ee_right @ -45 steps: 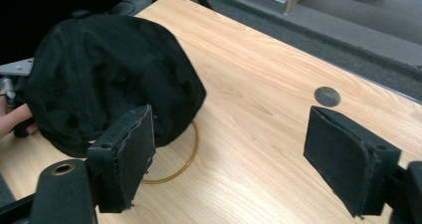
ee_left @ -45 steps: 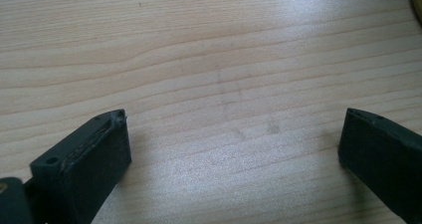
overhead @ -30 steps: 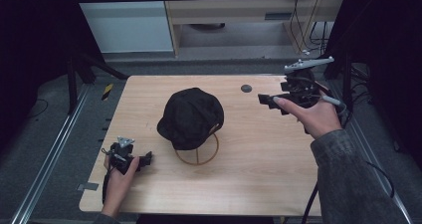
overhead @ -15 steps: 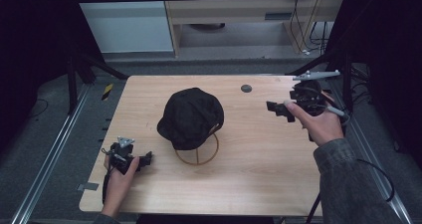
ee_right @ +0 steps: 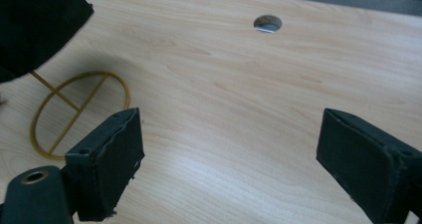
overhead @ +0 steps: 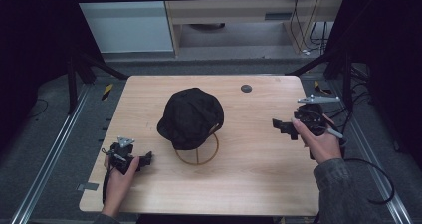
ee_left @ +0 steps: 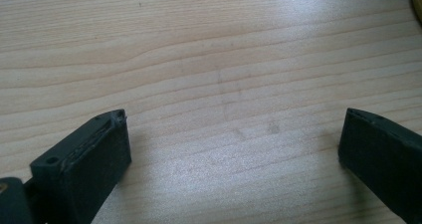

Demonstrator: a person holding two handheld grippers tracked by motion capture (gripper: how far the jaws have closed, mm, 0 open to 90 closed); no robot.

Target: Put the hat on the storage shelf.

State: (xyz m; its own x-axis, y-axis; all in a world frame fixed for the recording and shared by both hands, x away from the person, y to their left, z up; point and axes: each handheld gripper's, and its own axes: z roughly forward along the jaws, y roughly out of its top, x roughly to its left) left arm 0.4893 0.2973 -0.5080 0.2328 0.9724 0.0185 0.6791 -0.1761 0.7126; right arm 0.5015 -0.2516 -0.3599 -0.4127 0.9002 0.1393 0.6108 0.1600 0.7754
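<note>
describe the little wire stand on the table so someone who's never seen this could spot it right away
Start at the wooden table and find the black cap near its middle. The wire stand sits directly beneath it, holding it up. It is a thin yellowish ring base with crossing spokes, the only wire-framed object there.

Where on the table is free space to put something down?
Bare wood lies between the cap on its wire stand and the right gripper, and along the near edge between both hands. The middle is crowded; the left gripper takes the near-left corner.

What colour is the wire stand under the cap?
Gold-yellow; the stand shows best in the right gripper view, its ring base lying on the table.
</note>
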